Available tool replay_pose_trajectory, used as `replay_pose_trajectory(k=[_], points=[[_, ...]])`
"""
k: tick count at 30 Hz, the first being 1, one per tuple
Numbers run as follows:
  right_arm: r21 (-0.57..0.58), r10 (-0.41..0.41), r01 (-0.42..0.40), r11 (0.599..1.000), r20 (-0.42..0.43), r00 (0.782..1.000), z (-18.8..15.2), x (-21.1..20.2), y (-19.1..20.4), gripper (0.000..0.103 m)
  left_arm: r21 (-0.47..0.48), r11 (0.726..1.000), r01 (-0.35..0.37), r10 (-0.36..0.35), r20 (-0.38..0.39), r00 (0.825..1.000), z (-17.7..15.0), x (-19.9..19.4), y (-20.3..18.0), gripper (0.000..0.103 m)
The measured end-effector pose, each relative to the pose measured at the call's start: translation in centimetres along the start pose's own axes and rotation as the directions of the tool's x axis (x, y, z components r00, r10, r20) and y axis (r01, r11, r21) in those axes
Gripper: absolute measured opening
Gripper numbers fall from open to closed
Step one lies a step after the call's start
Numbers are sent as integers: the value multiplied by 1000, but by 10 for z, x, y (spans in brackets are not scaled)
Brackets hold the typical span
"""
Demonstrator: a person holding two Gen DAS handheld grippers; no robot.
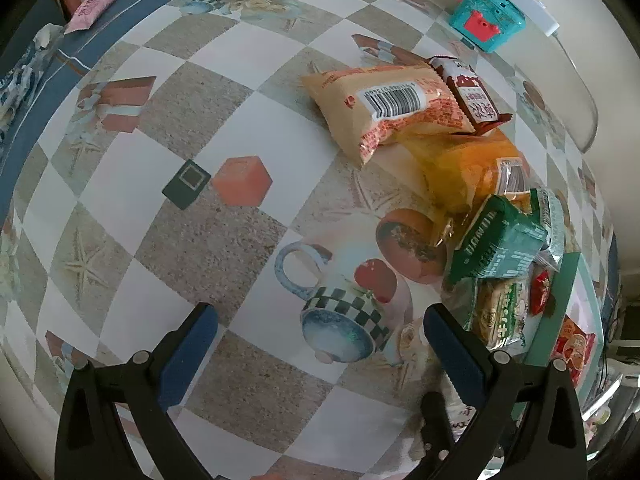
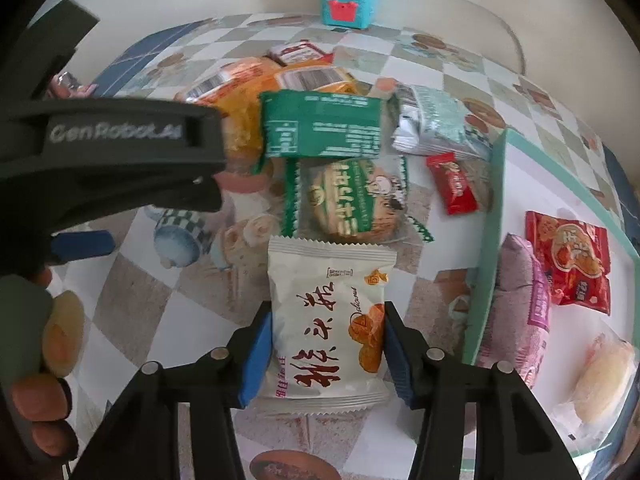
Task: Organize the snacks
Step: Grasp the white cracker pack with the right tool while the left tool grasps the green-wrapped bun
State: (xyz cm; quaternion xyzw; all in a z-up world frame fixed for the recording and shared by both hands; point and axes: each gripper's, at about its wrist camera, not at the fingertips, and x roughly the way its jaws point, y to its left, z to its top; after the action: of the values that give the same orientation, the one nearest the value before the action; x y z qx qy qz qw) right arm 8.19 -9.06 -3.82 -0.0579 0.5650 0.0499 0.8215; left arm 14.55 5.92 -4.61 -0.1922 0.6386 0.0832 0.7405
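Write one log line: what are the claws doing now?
right claw: shut on white packet | left claw: open, holding nothing | tray: three snacks inside | pile: unsorted

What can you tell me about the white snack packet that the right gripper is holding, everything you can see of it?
The white snack packet is a glossy plastic pillow pouch with crimped, serrated seals at both ends. It carries dark red brush-style characters and a picture of orange round snacks. It looks sealed and puffed. The right gripper clamps it, one blue pad on each long side. It sits just before the green-edged biscuit packet, left of the teal-rimmed tray. Whether it rests on the tablecloth is unclear.
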Motion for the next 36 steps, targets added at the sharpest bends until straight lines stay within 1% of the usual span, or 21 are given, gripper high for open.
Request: replay_pose_trajectory(k=[2,5,8,10,14,19,22,24,27,32,33,35,36], points=[[17,0,0,1000,1,1000,1,0,-5,54,-2,1000,-1,1,3,1000,0,0,0,103],[53,23,-25,998,22,999,3,-6,-14,54,-5,1000,-2,2,6,1000,1,-1,-1,103],[86,51,-57,995,67,996,5,-21,-23,54,-7,1000,-2,2,14,1000,3,-4,-2,103],[101,51,-61,993,95,994,4,-32,-31,54,-10,1000,2,-2,25,1000,4,-7,-4,103],[154,34,-57,986,151,988,12,-52,-49,54,0,1000,20,-20,45,999,6,-13,-11,102],[246,-44,-10,969,213,976,13,-79,-84,54,59,998,35,-38,54,998,5,-12,-36,102],[295,-113,46,955,217,970,11,-88,-104,54,78,996,53,-57,47,997,4,-4,-54,102],[325,-132,57,944,213,968,8,-92,-116,54,103,992,66,-71,46,996,2,-1,-68,102],[381,-125,41,924,200,972,4,-91,-133,54,157,985,77,-86,51,995,-4,5,-89,102],[401,-111,24,916,196,974,0,-89,-141,54,220,974,62,-77,63,995,-11,13,-121,102],[401,-111,22,916,199,974,-1,-90,-141,54,226,973,53,-69,63,996,-13,16,-124,101],[406,-109,17,914,204,973,0,-89,-141,54,239,971,11,-33,90,995,-14,19,-130,100],[407,-108,16,913,206,972,0,-89,-142,54,244,970,0,-25,99,995,-15,20,-133,97]])
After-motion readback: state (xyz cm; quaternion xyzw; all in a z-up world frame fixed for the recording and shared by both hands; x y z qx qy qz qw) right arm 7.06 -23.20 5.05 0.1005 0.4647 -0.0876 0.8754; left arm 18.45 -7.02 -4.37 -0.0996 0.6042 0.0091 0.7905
